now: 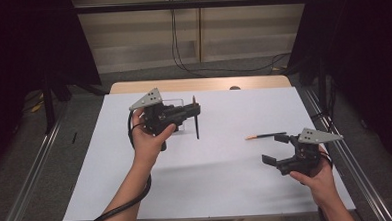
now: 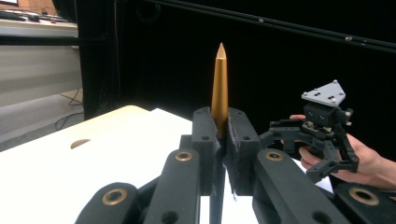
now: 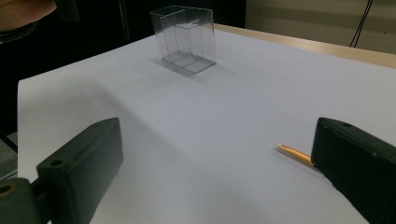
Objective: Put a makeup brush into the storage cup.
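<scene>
While the right gripper (image 1: 281, 148) is held with its jaws spread wide nearest the table's front edge, an orange pencil (image 1: 263, 135) lies flat on the white sheet (image 1: 227, 179) just beyond it, probably the next thing to be collected. Farther from that edge, the left gripper (image 1: 196, 109) is seen pinching a gold-tipped pen (image 2: 219, 88) upright, presumably for a straight drop. A clear plastic holder (image 3: 184, 39) stands behind the left gripper, apparently empty, though its transparency makes that uncertain.
</scene>
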